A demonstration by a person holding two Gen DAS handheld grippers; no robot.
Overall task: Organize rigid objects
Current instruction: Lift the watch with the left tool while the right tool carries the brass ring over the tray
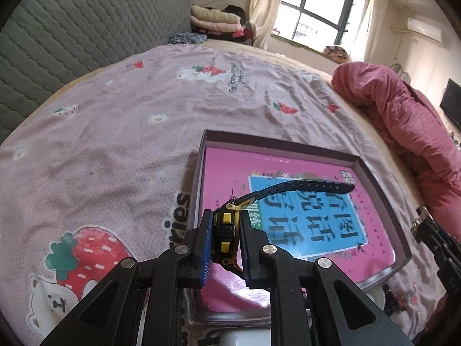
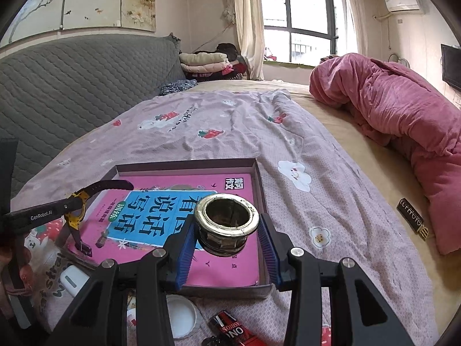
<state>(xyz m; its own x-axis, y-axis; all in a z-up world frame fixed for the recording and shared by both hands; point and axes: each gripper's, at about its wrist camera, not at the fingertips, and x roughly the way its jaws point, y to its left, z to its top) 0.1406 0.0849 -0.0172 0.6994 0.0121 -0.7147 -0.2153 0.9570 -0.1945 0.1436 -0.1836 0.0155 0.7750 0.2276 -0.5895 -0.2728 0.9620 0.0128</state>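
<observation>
A shallow box (image 1: 383, 199) (image 2: 260, 184) lies on the bed with a pink book (image 1: 227, 173) (image 2: 227, 271) inside. My left gripper (image 1: 225, 245) is shut on a black and yellow watch (image 1: 226, 238), held above the box's left part; its strap (image 1: 302, 187) sticks out forward. In the right wrist view the watch (image 2: 76, 201) and left gripper (image 2: 43, 216) show at the left. My right gripper (image 2: 226, 245) is shut on a metal ring-shaped cup (image 2: 226, 225), held above the box's near right part.
The bed has a pink strawberry sheet (image 1: 115, 132) (image 2: 230, 127). A rolled pink quilt (image 2: 389, 109) (image 1: 403, 121) lies at the right. In front of the box lie a white case (image 2: 72, 281), a white lid (image 2: 180, 314), a red and black pack (image 2: 233, 328); a black tag (image 2: 410, 217) lies right.
</observation>
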